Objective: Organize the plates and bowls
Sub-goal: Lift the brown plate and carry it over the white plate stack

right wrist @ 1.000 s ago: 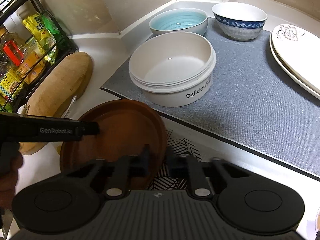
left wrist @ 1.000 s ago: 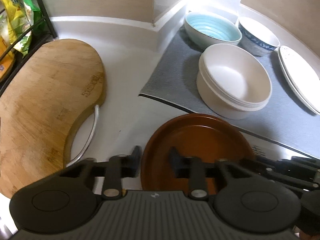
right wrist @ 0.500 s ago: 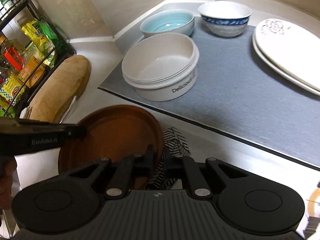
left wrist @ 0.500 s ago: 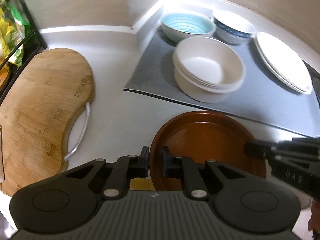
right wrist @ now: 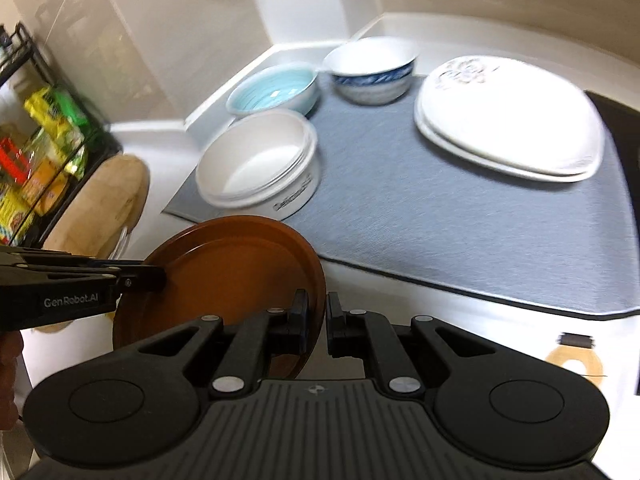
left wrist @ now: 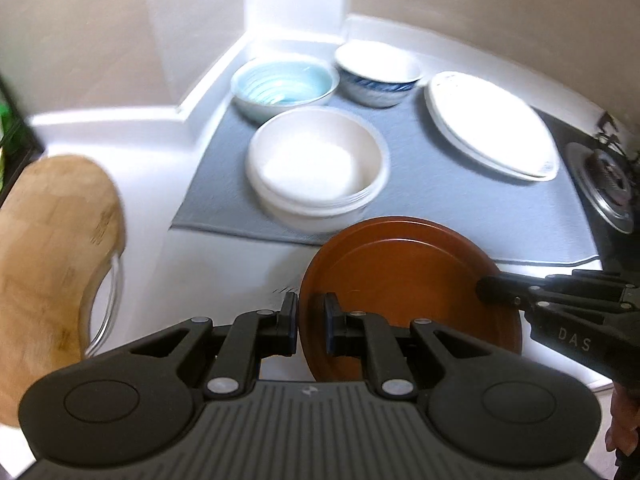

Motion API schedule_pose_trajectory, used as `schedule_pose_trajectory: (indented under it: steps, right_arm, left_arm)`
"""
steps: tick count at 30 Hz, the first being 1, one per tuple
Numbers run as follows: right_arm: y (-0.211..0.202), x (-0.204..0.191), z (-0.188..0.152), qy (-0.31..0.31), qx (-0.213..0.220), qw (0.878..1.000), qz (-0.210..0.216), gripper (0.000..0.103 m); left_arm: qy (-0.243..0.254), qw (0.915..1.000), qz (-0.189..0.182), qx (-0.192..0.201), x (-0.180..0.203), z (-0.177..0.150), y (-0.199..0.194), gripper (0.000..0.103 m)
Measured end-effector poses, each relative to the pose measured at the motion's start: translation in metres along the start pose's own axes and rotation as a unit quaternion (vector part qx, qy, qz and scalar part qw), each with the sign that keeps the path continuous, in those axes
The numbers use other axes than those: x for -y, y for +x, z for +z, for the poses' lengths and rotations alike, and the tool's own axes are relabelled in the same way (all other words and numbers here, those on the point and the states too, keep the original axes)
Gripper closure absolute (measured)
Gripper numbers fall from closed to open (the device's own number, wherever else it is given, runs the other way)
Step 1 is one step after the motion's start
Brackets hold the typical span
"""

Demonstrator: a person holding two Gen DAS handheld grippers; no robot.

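Observation:
A brown plate [left wrist: 404, 284] is held off the counter between both grippers. My left gripper [left wrist: 311, 320] is shut on its left rim; my right gripper [right wrist: 317, 320] is shut on its right rim, the plate [right wrist: 236, 276] reaching left of it. On the grey mat [right wrist: 460, 220] stand a stack of white bowls [left wrist: 316, 168], a light blue bowl [left wrist: 284, 88], a blue-patterned bowl [left wrist: 378, 76] and stacked white plates [left wrist: 492, 124]. They also show in the right wrist view: white bowls [right wrist: 260, 164], blue bowl [right wrist: 276, 92], patterned bowl [right wrist: 372, 68], white plates [right wrist: 512, 116].
A wooden cutting board [left wrist: 52, 248] lies at the left on the white counter [left wrist: 180, 264]. A black rack with packets [right wrist: 36, 160] stands at the far left. A stove burner [left wrist: 608, 184] is at the right edge.
Both grippers have closed on the brown plate's rims and lifted it; the views have risen and pulled back, and the mat with its dishes sits farther off.

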State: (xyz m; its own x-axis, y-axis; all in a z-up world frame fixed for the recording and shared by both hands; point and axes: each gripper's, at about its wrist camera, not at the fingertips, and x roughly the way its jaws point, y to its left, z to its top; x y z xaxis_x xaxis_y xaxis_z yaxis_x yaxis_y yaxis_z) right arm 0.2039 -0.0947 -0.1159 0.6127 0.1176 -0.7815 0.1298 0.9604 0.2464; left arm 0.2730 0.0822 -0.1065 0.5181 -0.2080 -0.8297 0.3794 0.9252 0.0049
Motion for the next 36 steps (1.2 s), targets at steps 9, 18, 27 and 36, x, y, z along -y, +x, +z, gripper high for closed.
schedule_pose_trajectory:
  steps: [9,18,27,36]
  right_arm:
    - [-0.042,0.027,-0.004,0.023,0.044,0.998,-0.041,0.093]
    - [-0.071,0.054,-0.005,0.052,0.080,0.993,-0.076,0.093]
    - [-0.083,0.076,0.000,0.064,0.098,0.989,-0.094,0.093]
    - [-0.080,0.091,0.010,0.062,0.100,0.988,-0.103,0.093]
  left_arm:
    - [0.042,0.9979,-0.041,0.027,0.041,0.021,-0.006,0.089]
    - [0.078,0.9929,-0.075,0.049,0.080,0.043,-0.012,0.089]
    - [0.087,0.9895,-0.097,0.062,0.104,0.061,-0.011,0.089]
    - [0.080,0.9878,-0.108,0.078,0.114,0.086,-0.005,0.089]
